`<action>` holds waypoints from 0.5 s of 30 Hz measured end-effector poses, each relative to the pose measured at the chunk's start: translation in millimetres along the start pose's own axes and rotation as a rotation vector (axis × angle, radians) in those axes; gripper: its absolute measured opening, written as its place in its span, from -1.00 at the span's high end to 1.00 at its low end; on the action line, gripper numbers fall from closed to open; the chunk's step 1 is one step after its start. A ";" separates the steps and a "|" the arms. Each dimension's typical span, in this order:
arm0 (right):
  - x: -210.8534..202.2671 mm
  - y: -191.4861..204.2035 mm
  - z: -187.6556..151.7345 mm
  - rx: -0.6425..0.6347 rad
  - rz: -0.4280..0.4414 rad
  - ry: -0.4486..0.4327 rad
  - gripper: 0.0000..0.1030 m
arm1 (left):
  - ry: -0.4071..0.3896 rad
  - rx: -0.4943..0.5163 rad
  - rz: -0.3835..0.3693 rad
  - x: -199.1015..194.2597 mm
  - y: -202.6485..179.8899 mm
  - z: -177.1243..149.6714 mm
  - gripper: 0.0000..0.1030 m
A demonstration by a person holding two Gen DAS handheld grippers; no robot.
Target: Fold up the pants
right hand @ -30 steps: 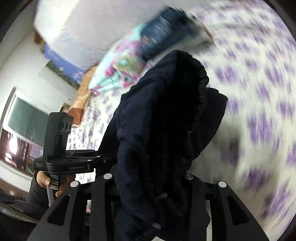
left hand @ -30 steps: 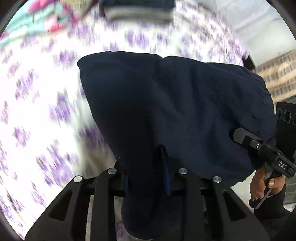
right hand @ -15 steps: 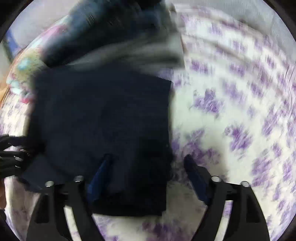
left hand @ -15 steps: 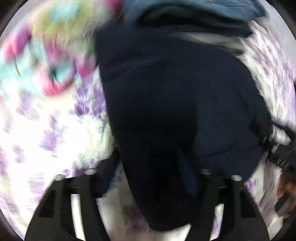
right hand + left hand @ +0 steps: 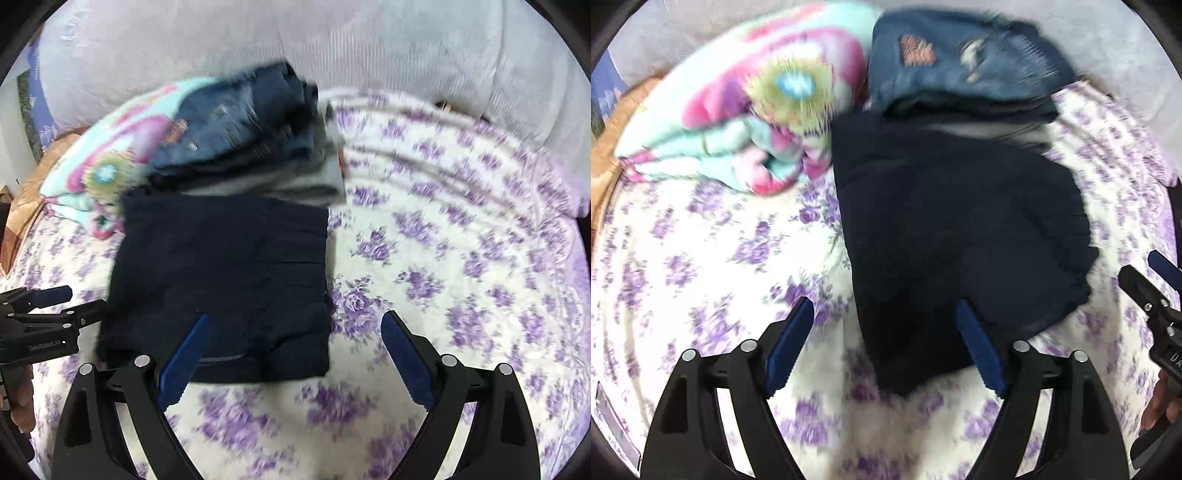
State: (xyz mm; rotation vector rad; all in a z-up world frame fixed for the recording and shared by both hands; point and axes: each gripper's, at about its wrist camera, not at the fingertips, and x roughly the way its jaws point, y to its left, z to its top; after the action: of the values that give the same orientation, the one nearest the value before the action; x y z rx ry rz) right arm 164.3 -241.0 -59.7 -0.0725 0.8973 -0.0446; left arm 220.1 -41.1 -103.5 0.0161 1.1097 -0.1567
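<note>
The dark navy pants (image 5: 956, 236) lie folded into a flat rectangle on the floral bedsheet; they also show in the right wrist view (image 5: 225, 280). My left gripper (image 5: 882, 339) is open, its blue pads astride the near left corner of the pants, holding nothing. My right gripper (image 5: 295, 350) is open just in front of the pants' near right edge, holding nothing. Each gripper also shows at the edge of the other's view, the right one (image 5: 1152, 295) and the left one (image 5: 48, 306).
A stack of folded jeans and other pants (image 5: 960, 70) sits right behind the navy pants, also in the right wrist view (image 5: 251, 140). A pink and teal folded blanket (image 5: 738, 122) lies to its left. A pale wall (image 5: 332, 48) rises behind the white, purple-flowered bedsheet (image 5: 461, 258).
Both grippers carried the pants forward, laid them flat in front of the stack, then opened and let go. They have drawn back slightly.
</note>
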 end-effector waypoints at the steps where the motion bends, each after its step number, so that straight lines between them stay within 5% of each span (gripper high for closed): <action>1: -9.1 -0.2 -3.9 0.001 0.000 -0.006 -0.83 | -0.017 0.005 0.001 -11.2 -0.7 -4.7 -0.62; 15: -104.1 26.1 -35.0 0.078 -0.025 -0.094 -0.93 | -0.112 0.065 0.009 -105.4 -10.4 -52.2 -0.80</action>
State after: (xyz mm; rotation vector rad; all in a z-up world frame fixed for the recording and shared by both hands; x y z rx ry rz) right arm 72.2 -209.3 -2.5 -0.0131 0.8002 -0.0984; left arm 126.4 -34.1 -32.0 0.0696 0.9925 -0.1841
